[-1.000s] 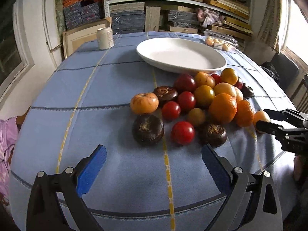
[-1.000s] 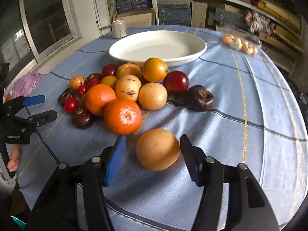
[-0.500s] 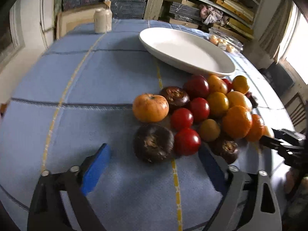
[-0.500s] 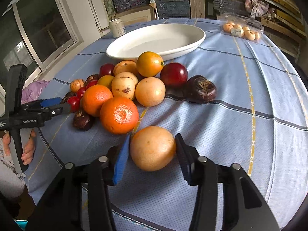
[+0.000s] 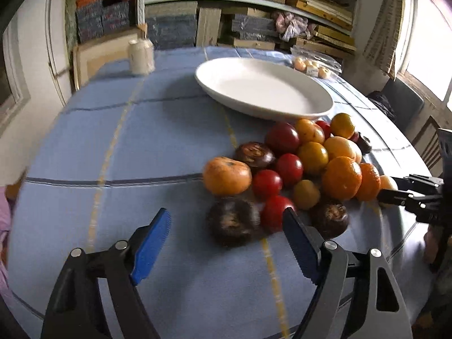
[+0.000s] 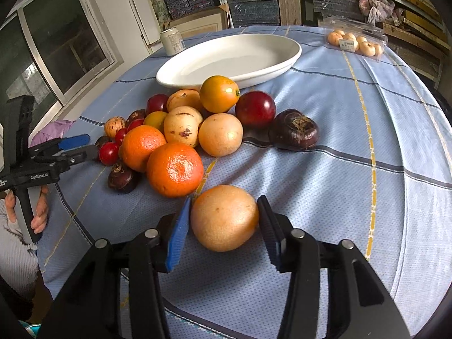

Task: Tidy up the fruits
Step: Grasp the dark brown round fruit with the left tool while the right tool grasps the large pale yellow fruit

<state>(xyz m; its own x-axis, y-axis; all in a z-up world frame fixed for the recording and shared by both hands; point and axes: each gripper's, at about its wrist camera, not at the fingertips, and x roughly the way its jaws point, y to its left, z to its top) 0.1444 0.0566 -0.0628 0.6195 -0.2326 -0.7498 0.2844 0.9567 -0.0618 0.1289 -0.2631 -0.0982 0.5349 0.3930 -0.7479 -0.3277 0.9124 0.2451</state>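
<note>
The right gripper [image 6: 223,220] brackets a pale orange fruit [image 6: 224,217] that sits on the surface [image 6: 325,197], on the near side of the fruit pile. Its jaws stand close on either flank of the fruit; the right pad looks to touch the skin, the left sits at its edge — whether they truly clamp it I cannot tell.

The left gripper [image 5: 226,240] hovers at the pile's other side with jaws wide apart and nothing between them. Just beyond its tips lie a dark brown fruit [image 5: 230,220] and a red tomato [image 5: 275,216], the two touching.

The pile itself — oranges [image 6: 175,169], tomatoes, yellow fruits, dark ones — is bunched together on the blue checked cloth. One dark fruit [image 6: 293,130] lies a little apart on the pile's right edge, next to a dark red one [image 6: 255,108].

Beyond the pile, just touching its far fruits, stands a white oval dish [image 6: 282,62]. Past the dish are a can [image 6: 172,41] to the left and a clear pack of small fruits [image 6: 354,43] to the right.
</note>
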